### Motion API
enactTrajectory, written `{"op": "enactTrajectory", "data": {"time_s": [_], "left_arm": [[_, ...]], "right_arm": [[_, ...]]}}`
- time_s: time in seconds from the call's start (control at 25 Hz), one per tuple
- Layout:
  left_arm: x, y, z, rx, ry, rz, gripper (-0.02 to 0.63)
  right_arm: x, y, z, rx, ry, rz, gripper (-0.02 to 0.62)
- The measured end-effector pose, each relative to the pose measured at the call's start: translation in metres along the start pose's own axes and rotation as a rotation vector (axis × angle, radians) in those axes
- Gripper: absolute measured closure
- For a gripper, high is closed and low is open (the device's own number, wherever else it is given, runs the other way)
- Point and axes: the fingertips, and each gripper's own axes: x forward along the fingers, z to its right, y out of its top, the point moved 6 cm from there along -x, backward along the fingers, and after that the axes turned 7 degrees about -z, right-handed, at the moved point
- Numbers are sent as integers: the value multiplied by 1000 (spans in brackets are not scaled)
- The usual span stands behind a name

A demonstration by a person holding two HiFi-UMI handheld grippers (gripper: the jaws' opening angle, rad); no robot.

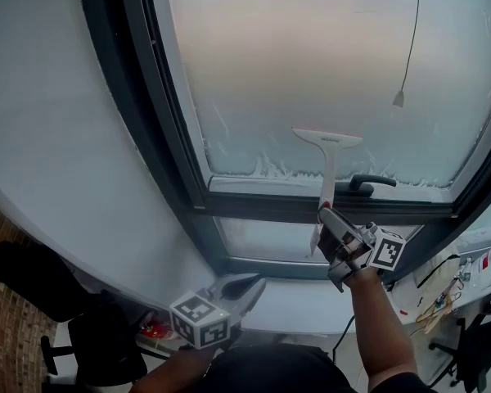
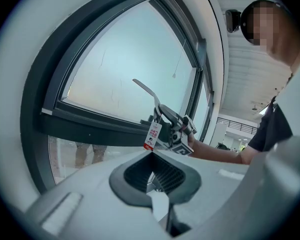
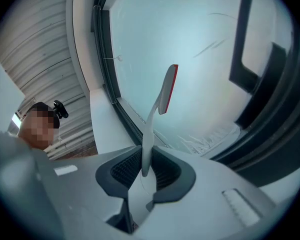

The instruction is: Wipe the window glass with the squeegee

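The white squeegee point(image 1: 328, 164) stands upright against the lower part of the frosted window glass point(image 1: 311, 56), its blade point(image 1: 327, 137) level and pressed to the pane. My right gripper point(image 1: 337, 234) is shut on the squeegee's handle, just below the sash. In the right gripper view the handle point(image 3: 146, 149) rises out of the closed jaws to the red-edged blade point(image 3: 166, 90). My left gripper point(image 1: 247, 283) hangs low by the sill, shut and holding nothing. From its view point(image 2: 157, 176) I see the right gripper point(image 2: 177, 134) and a tag point(image 2: 152, 134) hanging off the squeegee.
Foam streaks point(image 1: 262, 169) line the bottom of the pane. A dark window handle point(image 1: 368, 183) sits right of the squeegee. A blind cord with a pull point(image 1: 399, 98) hangs before the glass. A black chair point(image 1: 98, 342) stands lower left; cables lie on a desk point(image 1: 450, 293) lower right.
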Motion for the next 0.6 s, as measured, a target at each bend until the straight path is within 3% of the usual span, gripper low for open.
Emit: {"op": "enactTrajectory", "data": {"time_s": [0.6], "left_arm": [[6, -1, -2, -16, 6, -3, 606]], "right_arm": [[-27, -50, 36, 100, -56, 3, 509]]}}
